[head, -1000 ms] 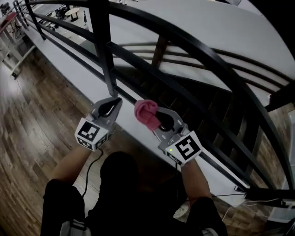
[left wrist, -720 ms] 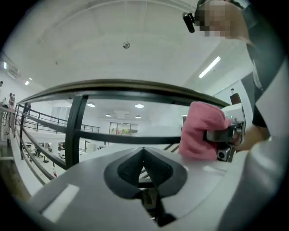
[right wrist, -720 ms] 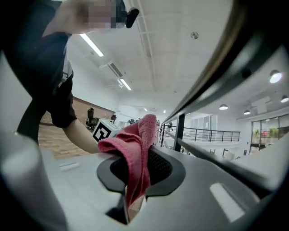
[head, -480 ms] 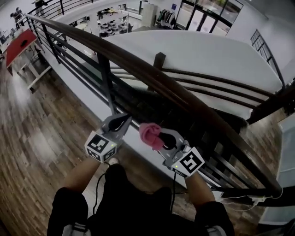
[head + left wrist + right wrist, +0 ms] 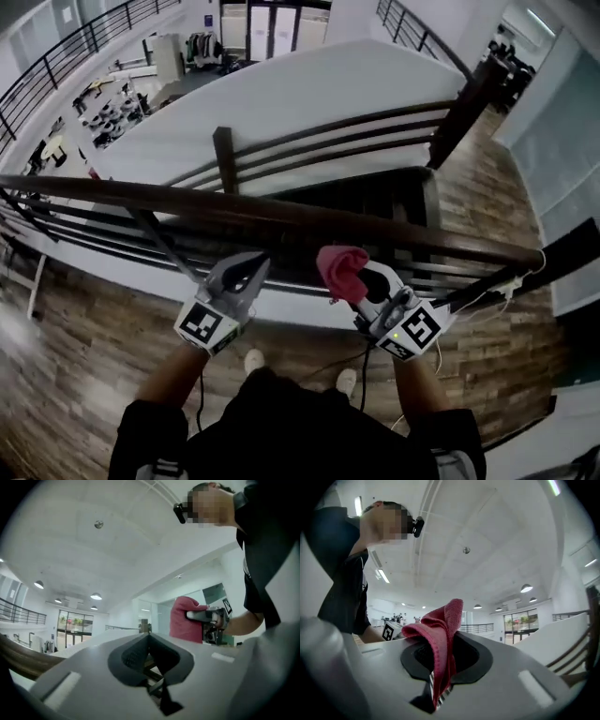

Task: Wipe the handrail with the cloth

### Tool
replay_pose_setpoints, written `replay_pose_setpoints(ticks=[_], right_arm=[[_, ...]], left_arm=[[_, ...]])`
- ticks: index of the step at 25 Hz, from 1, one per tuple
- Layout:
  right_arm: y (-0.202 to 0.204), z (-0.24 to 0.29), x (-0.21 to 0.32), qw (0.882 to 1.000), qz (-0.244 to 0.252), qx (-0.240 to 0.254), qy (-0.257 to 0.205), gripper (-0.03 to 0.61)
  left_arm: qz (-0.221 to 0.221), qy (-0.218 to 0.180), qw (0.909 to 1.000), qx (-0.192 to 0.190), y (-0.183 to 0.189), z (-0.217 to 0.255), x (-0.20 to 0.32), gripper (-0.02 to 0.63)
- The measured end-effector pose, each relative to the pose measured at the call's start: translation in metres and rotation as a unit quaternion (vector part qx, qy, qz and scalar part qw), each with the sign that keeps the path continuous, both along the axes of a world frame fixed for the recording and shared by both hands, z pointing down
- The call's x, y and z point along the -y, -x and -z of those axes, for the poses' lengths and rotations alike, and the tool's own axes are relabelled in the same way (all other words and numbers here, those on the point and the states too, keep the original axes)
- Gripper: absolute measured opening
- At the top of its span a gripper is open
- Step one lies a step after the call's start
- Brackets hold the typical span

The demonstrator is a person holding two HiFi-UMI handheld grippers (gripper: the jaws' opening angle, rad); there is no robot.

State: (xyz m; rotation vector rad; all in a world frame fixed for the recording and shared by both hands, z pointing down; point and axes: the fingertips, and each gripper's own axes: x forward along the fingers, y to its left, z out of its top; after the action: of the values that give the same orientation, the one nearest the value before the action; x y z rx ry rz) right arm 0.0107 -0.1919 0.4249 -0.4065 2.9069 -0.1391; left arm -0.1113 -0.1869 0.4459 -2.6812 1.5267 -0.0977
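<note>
A dark wooden handrail (image 5: 281, 212) runs across the head view on black metal balusters, just beyond both grippers. My right gripper (image 5: 361, 272) is shut on a pink cloth (image 5: 341, 270), which bunches up above its jaws just below the rail. In the right gripper view the cloth (image 5: 440, 634) hangs pinched between the jaws of my right gripper (image 5: 440, 670). My left gripper (image 5: 246, 270) is shut and holds nothing, its tip close under the rail. The left gripper view shows my left gripper (image 5: 149, 644) pointing upward, with the cloth (image 5: 187, 620) and the right gripper beside it.
Beyond the rail a stairwell drops away, with a second curved railing (image 5: 319, 136) and a white wall (image 5: 309, 89). Wooden floor (image 5: 66, 356) lies underfoot. A black cable (image 5: 487, 286) hangs at the rail's right end. The rail (image 5: 21, 651) shows at the left gripper view's lower left.
The head view has swung round and up: the handrail now lies level across the frame. Both grippers stay side by side just under it, the cloth still held in the right one.
</note>
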Motion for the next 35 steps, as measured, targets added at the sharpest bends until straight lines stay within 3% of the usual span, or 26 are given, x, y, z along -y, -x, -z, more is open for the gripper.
replay_pose_setpoints(ticks=[3, 7, 13, 17, 20, 25, 32, 35], right_arm=[[-0.051, 0.011, 0.016, 0.997, -0.068, 0.019, 0.004, 0.047], [-0.108, -0.005, 0.003, 0.991, -0.125, 0.041, 0.030, 0.048], [-0.194, -0.027, -0.021, 0.987, -0.141, 0.054, 0.051, 0.046], [-0.226, -0.035, -0.031, 0.987, -0.135, 0.061, 0.060, 0.046], [-0.238, -0.032, -0.039, 0.988, -0.135, 0.060, 0.055, 0.048], [-0.233, -0.028, -0.051, 0.986, -0.148, 0.059, 0.039, 0.046], [-0.204, -0.049, -0.056, 0.974, -0.191, 0.081, 0.087, 0.046], [-0.179, -0.049, -0.064, 0.974, -0.195, 0.082, 0.083, 0.047]], left_arm=[[-0.040, 0.024, 0.9987, -0.020, -0.029, 0.001, 0.023, -0.002], [-0.054, 0.032, 0.9969, -0.048, -0.057, 0.005, 0.021, -0.002], [-0.029, 0.021, 0.9986, -0.039, -0.108, -0.004, -0.005, -0.002], [-0.006, 0.031, 0.9991, -0.030, -0.131, -0.016, -0.029, -0.002], [-0.001, 0.019, 0.9998, -0.010, -0.143, -0.012, -0.040, -0.002], [0.017, 0.013, 0.9997, -0.010, -0.142, -0.010, -0.051, -0.002], [0.018, 0.009, 0.9991, -0.039, -0.117, -0.006, -0.065, -0.002], [0.005, 0.016, 0.9996, -0.021, -0.096, -0.008, -0.076, -0.002]])
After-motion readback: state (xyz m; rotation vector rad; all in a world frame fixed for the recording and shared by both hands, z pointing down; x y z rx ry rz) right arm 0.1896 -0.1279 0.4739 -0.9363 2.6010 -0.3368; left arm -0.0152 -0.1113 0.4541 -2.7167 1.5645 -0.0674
